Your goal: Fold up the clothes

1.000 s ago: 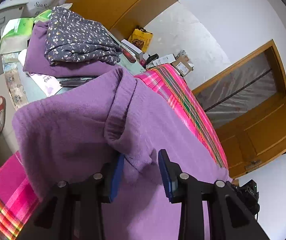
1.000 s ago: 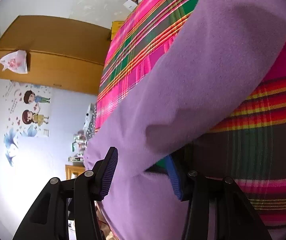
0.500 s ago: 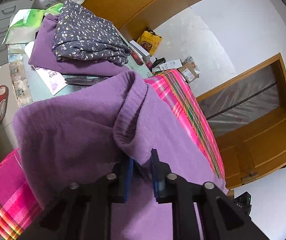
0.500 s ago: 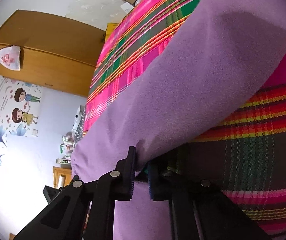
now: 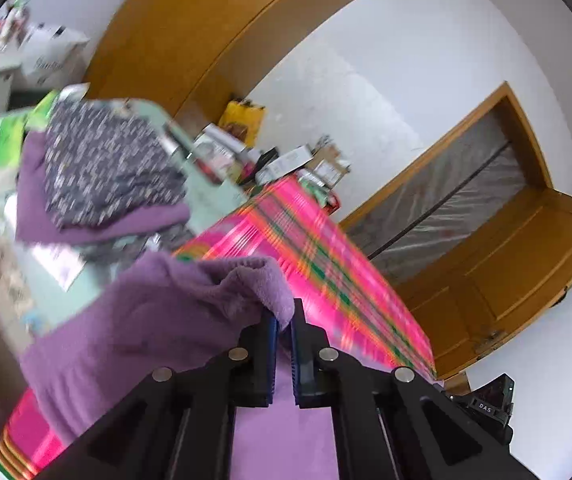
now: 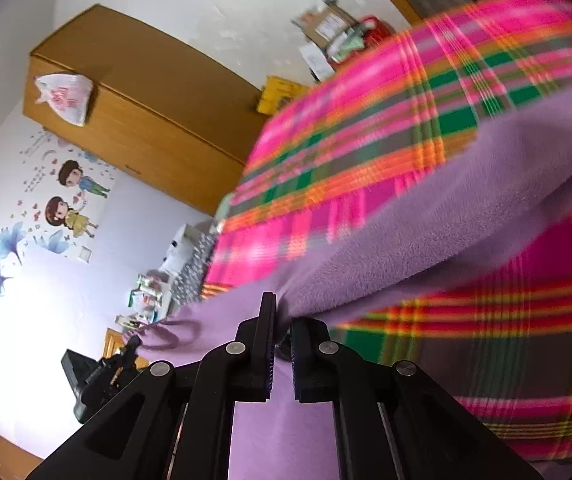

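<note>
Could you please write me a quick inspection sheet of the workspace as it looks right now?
Surface: pink plaid cover, blurred.
Job's things: purple fleece garment lifted at two edges.
Clutter: floral clothes pile on side table; boxes by wall.
Grippers: left gripper shut on fleece; right gripper shut on fleece.
Cables: nothing seen.
Surroundings: wooden wardrobe, wall stickers.
</note>
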A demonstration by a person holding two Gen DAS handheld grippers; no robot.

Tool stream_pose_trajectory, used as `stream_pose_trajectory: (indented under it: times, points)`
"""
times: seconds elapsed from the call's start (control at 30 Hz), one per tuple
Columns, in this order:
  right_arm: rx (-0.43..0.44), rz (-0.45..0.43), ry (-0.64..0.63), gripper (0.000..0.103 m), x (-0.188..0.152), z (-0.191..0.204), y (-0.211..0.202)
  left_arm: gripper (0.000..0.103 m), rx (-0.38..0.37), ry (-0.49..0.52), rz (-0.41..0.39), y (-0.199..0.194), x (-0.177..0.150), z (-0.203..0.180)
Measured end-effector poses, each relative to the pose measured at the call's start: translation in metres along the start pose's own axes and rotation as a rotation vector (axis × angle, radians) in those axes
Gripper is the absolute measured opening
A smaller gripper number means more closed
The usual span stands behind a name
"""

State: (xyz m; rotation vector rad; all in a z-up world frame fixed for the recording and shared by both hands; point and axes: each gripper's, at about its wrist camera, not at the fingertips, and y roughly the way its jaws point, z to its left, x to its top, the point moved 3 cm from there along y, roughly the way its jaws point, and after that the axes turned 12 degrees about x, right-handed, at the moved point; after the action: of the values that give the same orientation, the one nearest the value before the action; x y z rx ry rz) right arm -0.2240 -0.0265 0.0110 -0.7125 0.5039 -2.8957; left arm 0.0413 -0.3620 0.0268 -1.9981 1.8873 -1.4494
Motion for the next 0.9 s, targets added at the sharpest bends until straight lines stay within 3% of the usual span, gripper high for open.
stream_pose_trajectory:
  times: [0.2,0.43,0.7,0.9]
  points:
    - [0.038,-0.043,-0.08,0.007,0.005,0.032,-0.02,0.006,-0.037,0.042,-0.028,-0.012,0.02,-0.015]
    - [0.088,-0.02,-0.145,0.007,-0.024,0.066,-0.036,0.006,-0.037,0.031,-0.037,-0.029,0.018,0.001]
    - [0.09,0.083,-0.113,0.007,-0.085,0.059,-0.032,0.006,0.031,0.006,0.017,-0.039,-0.017,0.039]
    - [0.035,0.18,-0.015,0.007,-0.129,0.02,-0.016,0.006,0.117,-0.022,0.096,-0.033,-0.044,0.073]
